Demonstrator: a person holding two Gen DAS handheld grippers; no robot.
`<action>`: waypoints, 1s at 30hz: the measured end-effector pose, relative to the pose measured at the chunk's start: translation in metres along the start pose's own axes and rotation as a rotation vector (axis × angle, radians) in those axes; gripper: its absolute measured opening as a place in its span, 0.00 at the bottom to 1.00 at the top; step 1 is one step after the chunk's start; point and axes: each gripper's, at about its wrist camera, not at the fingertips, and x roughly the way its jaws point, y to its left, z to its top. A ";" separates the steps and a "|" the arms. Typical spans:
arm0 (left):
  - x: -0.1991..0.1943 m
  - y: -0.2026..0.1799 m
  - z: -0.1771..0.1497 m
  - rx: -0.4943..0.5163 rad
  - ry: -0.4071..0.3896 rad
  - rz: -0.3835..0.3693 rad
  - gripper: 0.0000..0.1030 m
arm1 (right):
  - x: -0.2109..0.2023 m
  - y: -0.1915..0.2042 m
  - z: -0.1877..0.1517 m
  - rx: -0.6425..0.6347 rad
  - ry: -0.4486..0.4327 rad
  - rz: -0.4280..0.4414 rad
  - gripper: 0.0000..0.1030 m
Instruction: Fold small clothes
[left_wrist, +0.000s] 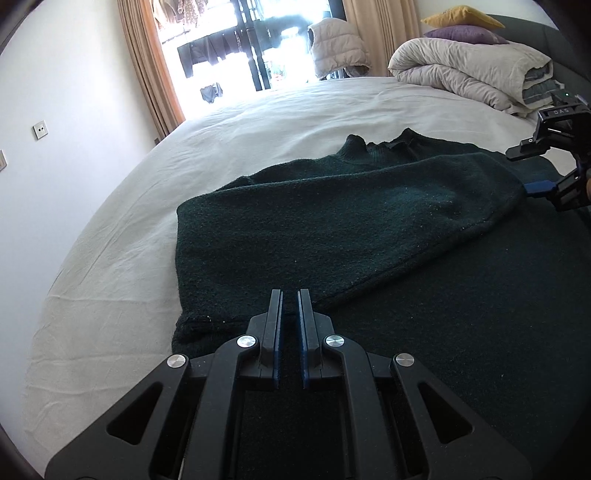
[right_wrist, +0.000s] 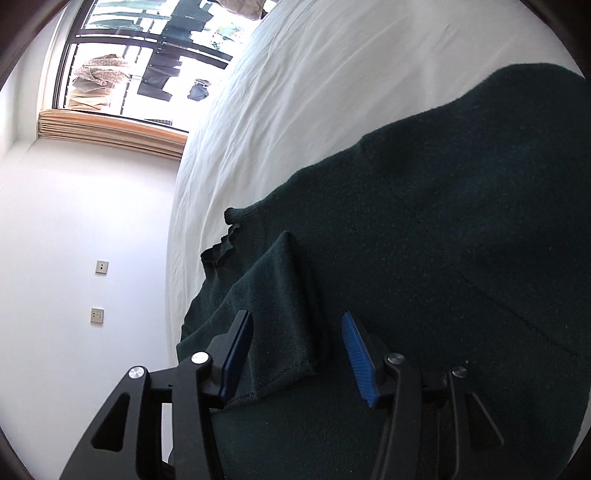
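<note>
A dark green knitted sweater (left_wrist: 332, 229) lies on the white bed, its left side and sleeve folded over the body, collar at the far end. My left gripper (left_wrist: 290, 295) is shut at the near edge of the folded flap, and dark knit shows between its pads. My right gripper (left_wrist: 524, 170) comes in from the right edge at the sleeve's end. In the right wrist view it (right_wrist: 295, 325) stands open, with the folded sleeve cuff (right_wrist: 280, 295) lying loose between the blue pads on the sweater (right_wrist: 461, 221).
White bed sheet (left_wrist: 258, 122) stretches to the left and beyond the sweater. A rolled duvet (left_wrist: 472, 70) with yellow and purple pillows (left_wrist: 461, 18) sits at the far right. A pale puffer vest (left_wrist: 336, 44) hangs by the window. The wall has sockets (left_wrist: 40, 130).
</note>
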 end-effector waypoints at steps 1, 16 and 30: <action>0.000 -0.002 0.000 0.007 0.000 0.008 0.07 | 0.006 0.006 -0.001 -0.021 0.024 -0.009 0.53; 0.001 -0.015 0.001 0.082 -0.009 0.066 0.07 | 0.008 0.019 -0.003 -0.121 -0.033 -0.148 0.08; 0.001 -0.014 -0.002 0.096 -0.003 0.052 0.07 | -0.003 -0.002 -0.008 -0.091 -0.064 -0.146 0.07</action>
